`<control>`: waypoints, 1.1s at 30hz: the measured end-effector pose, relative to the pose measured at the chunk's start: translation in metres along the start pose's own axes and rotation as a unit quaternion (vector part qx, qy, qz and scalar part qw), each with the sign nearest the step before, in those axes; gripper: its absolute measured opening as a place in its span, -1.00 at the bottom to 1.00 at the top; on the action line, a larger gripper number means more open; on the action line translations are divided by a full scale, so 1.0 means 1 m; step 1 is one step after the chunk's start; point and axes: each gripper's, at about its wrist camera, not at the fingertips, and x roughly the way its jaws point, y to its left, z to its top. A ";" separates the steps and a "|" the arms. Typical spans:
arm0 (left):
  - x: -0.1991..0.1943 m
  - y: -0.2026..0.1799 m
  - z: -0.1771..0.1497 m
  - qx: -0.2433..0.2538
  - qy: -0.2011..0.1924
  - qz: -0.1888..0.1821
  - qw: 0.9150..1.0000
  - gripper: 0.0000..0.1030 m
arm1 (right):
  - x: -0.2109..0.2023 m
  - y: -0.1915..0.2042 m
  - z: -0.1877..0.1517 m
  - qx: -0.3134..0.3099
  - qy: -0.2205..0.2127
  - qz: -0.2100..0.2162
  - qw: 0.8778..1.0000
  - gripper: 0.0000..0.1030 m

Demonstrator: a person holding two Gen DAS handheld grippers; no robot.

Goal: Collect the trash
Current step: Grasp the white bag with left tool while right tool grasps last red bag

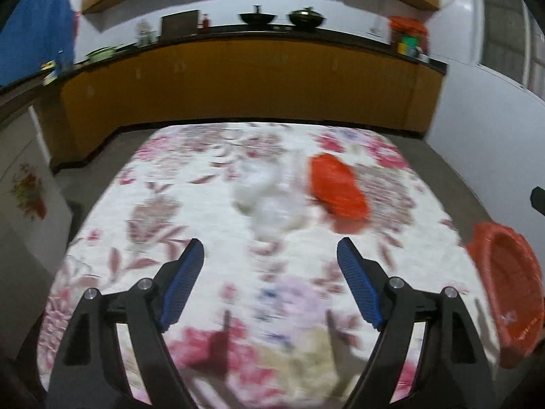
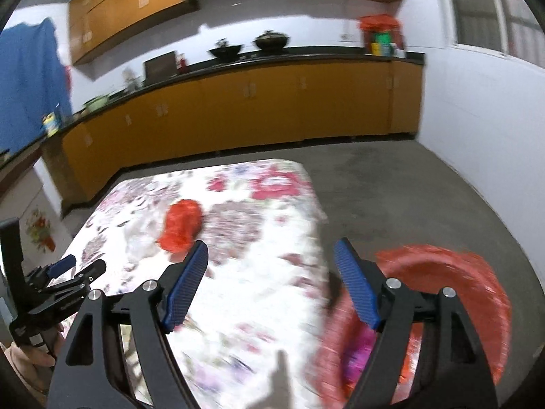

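Left wrist view only: one white crumpled wad [image 1: 269, 197], blurred, at 12 o'clock from the left tool [image 1: 270, 250], just beside one red plastic bag [image 1: 337, 191] at its 1 o'clock. Both lie on the floral-covered counter [image 1: 170, 204]. Right wrist view only: pink item, blurred, inside the red basket [image 2: 477, 289], which sits off the counter's edge at 3 o'clock. Count: one basket, one red bag, one white wad. Left tool spread, empty. Right tool [image 2: 270, 250] spread, empty.
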 end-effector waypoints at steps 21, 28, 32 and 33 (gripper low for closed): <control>0.050 0.106 0.009 -0.091 0.001 0.017 0.996 0.63 | 0.196 0.119 0.010 -0.042 0.124 0.064 0.989 0.31; 0.057 0.098 0.018 -0.084 0.001 0.008 0.996 0.63 | 0.212 0.114 -0.001 -0.048 0.146 0.065 0.986 -0.03; 0.068 0.087 0.027 -0.091 0.010 -0.014 0.996 0.63 | 0.199 0.101 0.000 -0.045 0.135 0.065 0.988 -0.11; 0.072 0.082 0.029 -0.091 0.013 -0.021 0.996 0.63 | 0.193 0.095 0.000 -0.042 0.132 0.064 0.988 -0.11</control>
